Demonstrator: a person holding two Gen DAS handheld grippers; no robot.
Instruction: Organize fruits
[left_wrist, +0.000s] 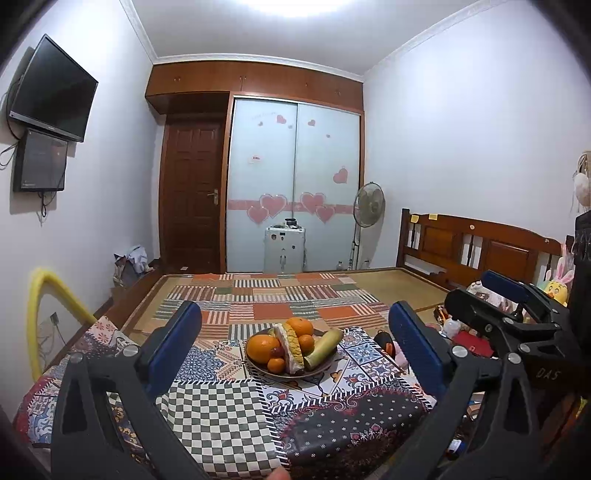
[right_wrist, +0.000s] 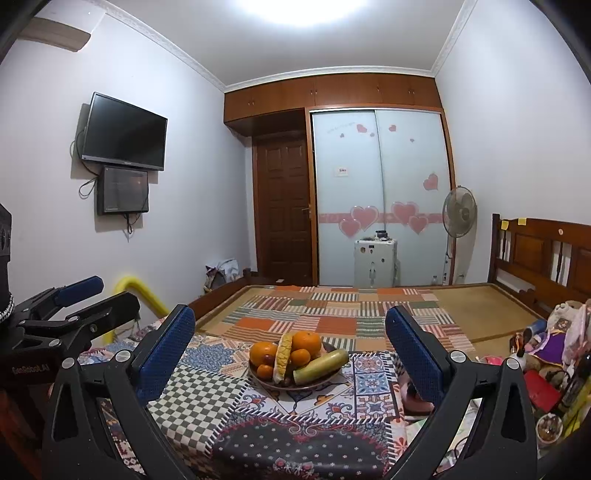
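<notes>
Brown fruit bowl (left_wrist: 325, 370) half-hidden under produce, beyond empty wide-spread left gripper (left_wrist: 295, 347) and right gripper (right_wrist: 290, 350).

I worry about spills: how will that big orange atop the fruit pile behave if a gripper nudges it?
The top orange looks round and smooth, so it would likely roll. It rests high on other fruit in the shallow plate, so it could tumble over the rim. It seems firm enough to grip.
</notes>
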